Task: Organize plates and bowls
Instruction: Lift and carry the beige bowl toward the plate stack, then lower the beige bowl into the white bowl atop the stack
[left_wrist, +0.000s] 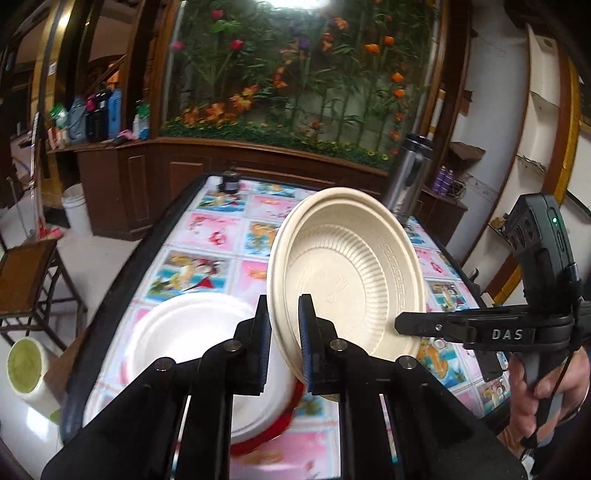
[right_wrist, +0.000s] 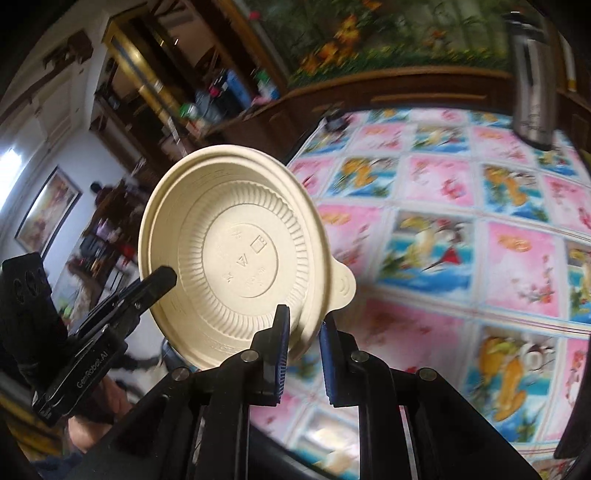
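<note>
A beige ribbed bowl (left_wrist: 343, 273) is held on edge in the air above the table, and both grippers grip its rim. My left gripper (left_wrist: 284, 332) is shut on its lower rim. My right gripper (right_wrist: 304, 332) is shut on the rim of the same beige bowl (right_wrist: 236, 254) near its small tab; in the left wrist view its finger (left_wrist: 436, 326) reaches in from the right. A white plate (left_wrist: 184, 343) lies on the table below, stacked on a red-rimmed dish (left_wrist: 269, 439).
The table has a pink and blue patterned cloth (right_wrist: 461, 221) and a black edge. A steel thermos (left_wrist: 406, 173) stands at the far right, a small dark jar (left_wrist: 229, 181) at the far end. A green-lidded cup (left_wrist: 27, 369) and a wooden chair (left_wrist: 26, 280) are left of the table.
</note>
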